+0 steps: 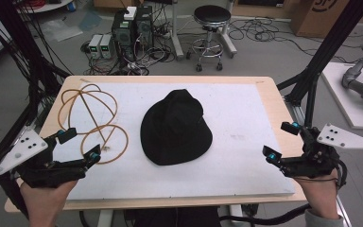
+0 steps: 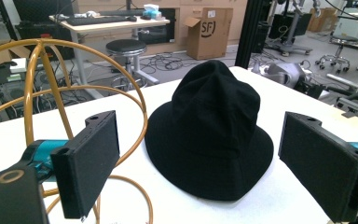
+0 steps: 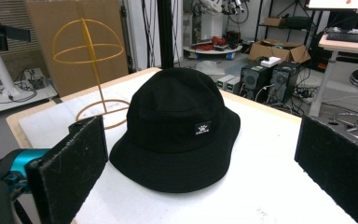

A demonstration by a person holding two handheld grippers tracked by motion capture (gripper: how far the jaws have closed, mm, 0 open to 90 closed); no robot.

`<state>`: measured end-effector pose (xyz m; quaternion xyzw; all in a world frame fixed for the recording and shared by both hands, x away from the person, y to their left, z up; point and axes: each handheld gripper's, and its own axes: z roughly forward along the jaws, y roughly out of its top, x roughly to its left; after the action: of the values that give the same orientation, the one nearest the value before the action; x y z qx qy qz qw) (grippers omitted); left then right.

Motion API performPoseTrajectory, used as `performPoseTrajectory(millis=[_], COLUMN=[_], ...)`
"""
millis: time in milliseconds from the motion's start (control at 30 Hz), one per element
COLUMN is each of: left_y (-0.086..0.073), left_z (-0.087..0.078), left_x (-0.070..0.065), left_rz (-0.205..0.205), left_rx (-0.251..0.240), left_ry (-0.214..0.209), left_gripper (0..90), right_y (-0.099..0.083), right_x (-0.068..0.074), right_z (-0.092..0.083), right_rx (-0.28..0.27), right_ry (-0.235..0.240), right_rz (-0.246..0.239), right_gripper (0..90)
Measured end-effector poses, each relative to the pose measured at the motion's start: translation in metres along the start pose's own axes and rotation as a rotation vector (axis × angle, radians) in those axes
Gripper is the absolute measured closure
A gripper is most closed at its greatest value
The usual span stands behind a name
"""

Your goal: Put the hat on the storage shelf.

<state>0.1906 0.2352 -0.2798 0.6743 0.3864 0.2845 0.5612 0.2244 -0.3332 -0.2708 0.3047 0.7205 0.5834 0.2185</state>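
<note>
We judge that nothing is grasped yet, and we are at the approach step. The black hat (image 1: pixel 176 127) lies in the middle of the tabletop (image 1: pixel 246 118), between the left claw (image 1: pixel 79 144) and right claw (image 1: pixel 281 141), both wide and empty. The wire stand (image 1: pixel 94 124) is beside the left claw. Next, one claw must reach the brim.
</note>
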Motion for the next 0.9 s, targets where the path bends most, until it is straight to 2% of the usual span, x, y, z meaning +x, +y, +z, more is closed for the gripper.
performPoseTrajectory(millis=[667,900], left_y=[-0.002,-0.005], left_z=[-0.001,-0.004], left_x=[-0.001,0.000], left_rz=[-0.003,-0.005], left_rx=[0.001,0.010], left_ry=[-0.005,-0.001], left_gripper=[12.7,12.7], right_y=[0.001,0.006], right_x=[-0.004,-0.007], right_z=[0.003,0.016], right_rx=[-0.004,0.014], right_ry=[0.006,0.032], right_rz=[-0.006,-0.021], right_gripper=[2.1,2.0])
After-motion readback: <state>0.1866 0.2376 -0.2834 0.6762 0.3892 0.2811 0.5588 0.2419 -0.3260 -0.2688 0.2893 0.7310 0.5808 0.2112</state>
